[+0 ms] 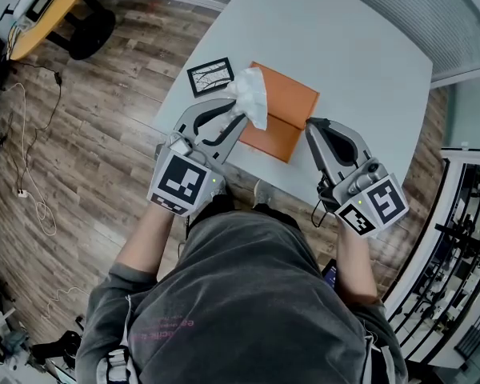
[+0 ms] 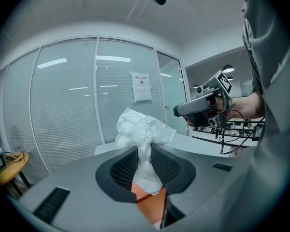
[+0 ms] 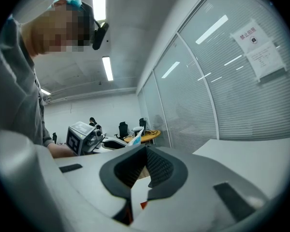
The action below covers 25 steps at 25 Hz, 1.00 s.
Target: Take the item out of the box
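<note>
Head view shows the left gripper (image 1: 242,110) clamped on a crumpled white item (image 1: 252,94) that is lifted above the left side of the orange box (image 1: 284,102). The box lies flat on the bench (image 1: 360,62). In the left gripper view the jaws of this gripper (image 2: 144,153) pinch a narrow neck of the white item (image 2: 140,129). Its bulk billows above the pads, and a thin tail hangs below them toward the box (image 2: 152,207). Whether that tail is clear of the box cannot be told.

The right gripper (image 1: 312,126) is at the box's right corner, touching it or just beside it. In the right gripper view its jaws (image 3: 145,151) are together with nothing between them.

Several things could go wrong, as far as I can judge:
- **Slipping or tearing:** The item looks thin and soft and the hold is on a small gathered part. A quick pull could draw it out of the pads or tear it.
- **Dragging the box:** If the tail catches on the box, the box may lift or slide with it. The box looks light, and the right gripper does not clearly press it down.
- **Going over the edge:** The box's near side is close to the bench edge, so a pull toward the person could take it over.
- **Knocking the card:** A framed card (image 1: 210,76) lies just beyond the box's left corner. A sideways sweep of the left gripper could knock it.
</note>
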Tool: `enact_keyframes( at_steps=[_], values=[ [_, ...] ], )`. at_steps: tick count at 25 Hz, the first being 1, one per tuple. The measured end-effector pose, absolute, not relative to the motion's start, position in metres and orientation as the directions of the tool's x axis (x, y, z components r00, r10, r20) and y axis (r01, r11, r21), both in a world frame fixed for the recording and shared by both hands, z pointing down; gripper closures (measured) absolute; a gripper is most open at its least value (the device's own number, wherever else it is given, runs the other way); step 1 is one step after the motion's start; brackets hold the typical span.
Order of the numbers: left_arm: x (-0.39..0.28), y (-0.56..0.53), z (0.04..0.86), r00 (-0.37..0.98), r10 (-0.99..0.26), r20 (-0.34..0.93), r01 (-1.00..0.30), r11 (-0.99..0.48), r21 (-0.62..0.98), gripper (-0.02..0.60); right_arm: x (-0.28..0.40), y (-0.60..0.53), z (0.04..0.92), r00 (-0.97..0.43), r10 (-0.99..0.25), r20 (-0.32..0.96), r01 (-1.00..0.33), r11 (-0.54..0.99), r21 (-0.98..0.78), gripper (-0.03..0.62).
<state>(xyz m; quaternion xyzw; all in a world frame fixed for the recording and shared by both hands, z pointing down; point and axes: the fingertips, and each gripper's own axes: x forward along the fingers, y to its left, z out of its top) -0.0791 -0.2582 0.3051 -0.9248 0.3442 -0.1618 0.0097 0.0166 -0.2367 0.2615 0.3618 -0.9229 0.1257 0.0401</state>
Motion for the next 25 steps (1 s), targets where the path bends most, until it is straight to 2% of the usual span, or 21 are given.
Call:
enact_keyframes(
  at_steps=[25],
  values=[
    [-0.0786,-0.2537,0.3014,0.711,-0.637,0.298,-0.633,-0.764,-0.122,0.48,0.0127,-0.2353,0.2582,-0.742,-0.65,0.164,-0.67,0.711,-0.213,0.592]
  ],
)
